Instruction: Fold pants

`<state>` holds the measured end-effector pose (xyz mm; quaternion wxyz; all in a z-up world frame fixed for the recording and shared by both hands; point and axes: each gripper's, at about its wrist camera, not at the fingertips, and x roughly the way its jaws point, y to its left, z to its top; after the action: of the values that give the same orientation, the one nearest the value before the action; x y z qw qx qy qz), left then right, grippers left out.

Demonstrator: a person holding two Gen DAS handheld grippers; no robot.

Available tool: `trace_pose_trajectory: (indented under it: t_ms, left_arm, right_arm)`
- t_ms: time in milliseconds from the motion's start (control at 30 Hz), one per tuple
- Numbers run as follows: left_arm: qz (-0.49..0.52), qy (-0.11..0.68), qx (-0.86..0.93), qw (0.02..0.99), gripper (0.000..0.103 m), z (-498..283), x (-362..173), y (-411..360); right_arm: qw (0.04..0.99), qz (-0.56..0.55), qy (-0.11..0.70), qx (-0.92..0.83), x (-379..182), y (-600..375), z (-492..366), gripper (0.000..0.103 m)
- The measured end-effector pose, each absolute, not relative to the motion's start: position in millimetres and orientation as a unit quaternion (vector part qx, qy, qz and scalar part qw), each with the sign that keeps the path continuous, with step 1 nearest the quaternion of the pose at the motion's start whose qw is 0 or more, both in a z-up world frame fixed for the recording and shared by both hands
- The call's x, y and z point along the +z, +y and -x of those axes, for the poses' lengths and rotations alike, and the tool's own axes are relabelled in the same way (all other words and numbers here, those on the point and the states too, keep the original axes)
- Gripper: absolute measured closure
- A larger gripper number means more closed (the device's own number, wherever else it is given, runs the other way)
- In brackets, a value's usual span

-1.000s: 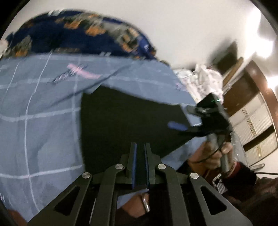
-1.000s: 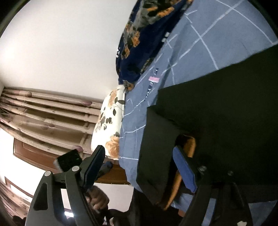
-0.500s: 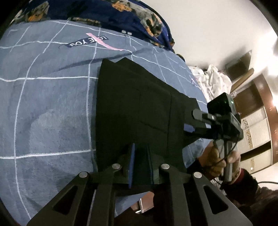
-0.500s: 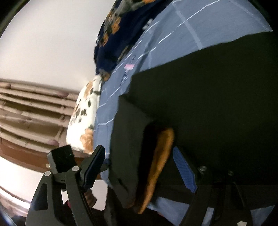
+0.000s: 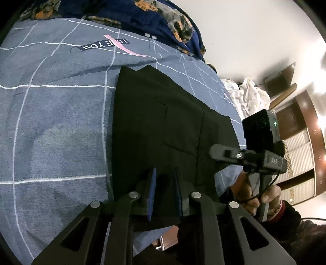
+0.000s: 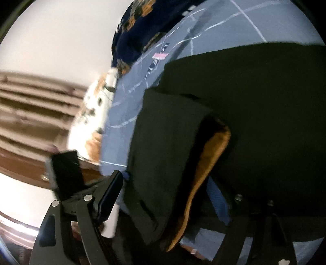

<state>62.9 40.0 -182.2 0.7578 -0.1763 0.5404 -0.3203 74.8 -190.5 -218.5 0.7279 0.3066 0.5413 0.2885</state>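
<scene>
A: Where are the black fabric pants (image 5: pixel 163 130) seen?

B: They are laid folded on the grey-blue bedsheet with white grid lines (image 5: pixel 57 126), which covers a bed. 1 folded edge is turned toward the near edge of the bed, and a tan-orange lining (image 6: pixel 205 175) is exposed at the opening in the right wrist view.

A: How is the left gripper (image 5: pixel 165 191) held?

B: Its blue-padded fingers (image 5: pixel 151 193) are set on either side of the near edge of the pants. Its jaws have just been opening, and a narrow gap is seen between them. Black cloth is seen in that gap, but the pads are not shown pressing on it.

A: And the right gripper (image 6: pixel 163 195)?

B: It is held wide apart. The thick waist part of the pants is seen between its 2 fingers, though a clamp on the cloth is not shown; its jaws have just been closing slightly. In the left wrist view it is seen at the right edge of the pants, carried by a hand (image 5: pixel 254 193) in a dark sleeve.

A: What else is shown?

B: A navy floral blanket (image 5: pixel 142 14) is bunched at the far end of the bed, and a white floral pillow (image 6: pixel 95 114) is blurred beside the sheet. A printed label with a pink stripe (image 5: pixel 114 44) is seen on the sheet beyond the pants.
</scene>
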Motion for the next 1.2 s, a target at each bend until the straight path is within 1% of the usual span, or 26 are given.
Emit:
trace_pose_trajectory:
  t_ms: [33, 100, 200, 233, 300, 333, 367, 400, 433, 467, 567, 700, 933, 1200]
  left_arm:
    - [0.172, 0.539, -0.316, 0.761, 0.081, -62.6, -180.9, 40.0]
    - [0.166, 0.538, -0.314, 0.765, 0.08, -62.5, -177.5, 39.5]
    - [0.159, 0.527, -0.31, 0.775, 0.08, -61.3, -164.7, 39.9]
    - [0.155, 0.52, -0.31, 0.78, 0.08, -60.4, -158.6, 39.9]
    - [0.149, 0.504, -0.313, 0.791, 0.079, -58.2, -144.7, 38.8]
    - [0.145, 0.493, -0.316, 0.798, 0.074, -57.0, -136.3, 37.5]
    - [0.143, 0.488, -0.316, 0.801, 0.066, -56.2, -132.6, 36.4]
    - [0.139, 0.482, -0.317, 0.805, 0.06, -55.7, -127.6, 34.4]
    - [0.136, 0.477, -0.318, 0.808, 0.049, -55.0, -123.9, 31.8]
    - [0.135, 0.474, -0.32, 0.809, 0.047, -54.8, -122.4, 30.1]
    - [0.124, 0.474, -0.327, 0.808, 0.047, -57.7, -123.9, 18.7]
    - [0.123, 0.494, -0.329, 0.795, 0.047, -63.4, -136.8, 2.7]
    - [0.114, 0.512, -0.333, 0.783, 0.047, -71.3, -147.7, -24.9]
    - [0.116, 0.526, -0.341, 0.771, 0.047, -80.9, -156.2, -48.9]
  right_arm:
    - [0.738, -0.287, 0.542, 0.283, -215.8, -183.1, -74.9, 0.046]
    - [0.746, -0.266, 0.55, 0.266, -216.6, -178.0, -77.5, 0.075]
    - [0.732, -0.317, 0.542, 0.265, -219.1, -195.1, -79.5, 0.087]
    - [0.728, -0.334, 0.535, 0.268, -216.4, -201.4, -79.0, 0.089]
    - [0.72, -0.365, 0.519, 0.28, -207.0, -212.0, -79.0, 0.092]
    - [0.721, -0.373, 0.509, 0.285, -199.5, -217.2, -78.6, 0.093]
    - [0.726, -0.375, 0.499, 0.289, -190.3, -223.6, -78.5, 0.093]
    - [0.732, -0.375, 0.489, 0.291, -181.1, -230.3, -78.1, 0.094]
    - [0.739, -0.374, 0.48, 0.291, -172.6, -237.7, -78.1, 0.094]
    - [0.742, -0.374, 0.475, 0.29, -167.4, -241.1, -78.7, 0.094]
    - [0.762, -0.371, 0.457, 0.27, -154.0, -273.7, -80.1, 0.095]
    - [0.771, -0.389, 0.445, 0.235, -156.9, -318.4, -77.7, 0.095]
    - [0.777, -0.443, 0.419, 0.157, -178.4, -406.9, -65.7, 0.095]
    - [0.763, -0.49, 0.406, 0.11, -211.3, -462.2, -52.0, 0.095]
